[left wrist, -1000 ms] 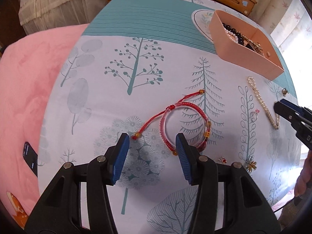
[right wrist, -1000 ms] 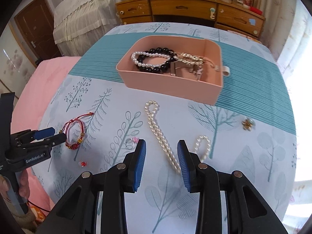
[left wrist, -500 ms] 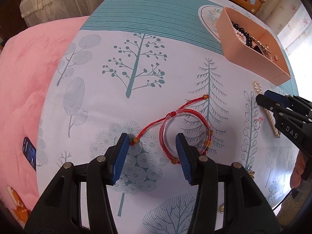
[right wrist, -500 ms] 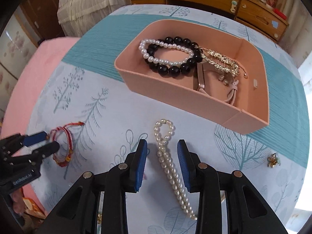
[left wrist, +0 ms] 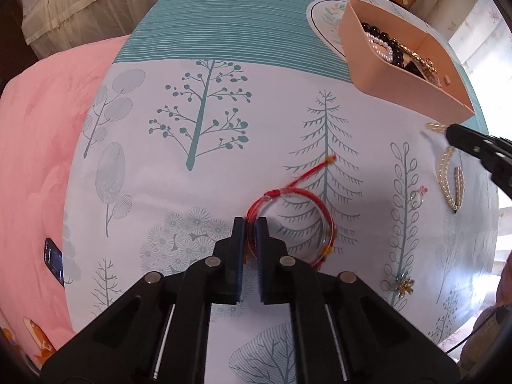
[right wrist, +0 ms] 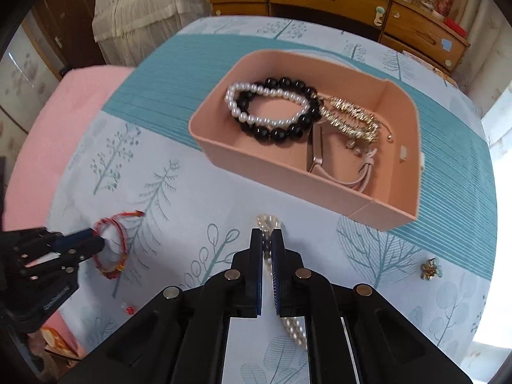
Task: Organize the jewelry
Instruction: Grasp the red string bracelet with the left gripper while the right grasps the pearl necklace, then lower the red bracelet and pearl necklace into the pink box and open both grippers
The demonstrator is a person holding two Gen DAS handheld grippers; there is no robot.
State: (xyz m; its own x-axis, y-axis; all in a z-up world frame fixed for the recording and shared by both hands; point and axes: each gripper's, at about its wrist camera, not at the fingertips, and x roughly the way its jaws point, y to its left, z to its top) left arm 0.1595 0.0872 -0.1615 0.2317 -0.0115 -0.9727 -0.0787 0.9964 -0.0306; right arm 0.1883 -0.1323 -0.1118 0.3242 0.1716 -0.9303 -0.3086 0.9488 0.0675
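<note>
**Both grippers pinched on jewelry, tray waiting**

While both tools point steeply down at the tree-print cloth (left wrist: 224,166) covering the surface, each has its fingers drawn together on a piece. The left gripper (left wrist: 251,227) has its blue pads nearly touching, clamped on the near-left edge of the red cord bracelet (left wrist: 307,211) — the rest of the loop lies flat to the right, its loose tail running up toward a printed pine. In the right wrist view the same grip shows from the side, at the loop's left edge.

The right gripper (right wrist: 266,238) is closed likewise, fingers together on the pearl strand (right wrist: 268,222) near its top loop; more of the strand trails under the tool toward the bottom of the frame.

The pink tray (right wrist: 400,220) sits just beyond the pearls on the teal band, w/ a black bead bracelet (right wrist: 278,132), a white pearl bracelet (right wrist: 252,116), a gold chain (right wrist: 352,118) and a rose-gold band inside.

Loose pieces: a gold flower brooch (right wrist: 430,268) on the right, a small ring (left wrist: 416,196) between bracelet and pearls — both well apart from the fingers.

Writing: faint lettering on the left tool's body, too blurred to read.
</note>
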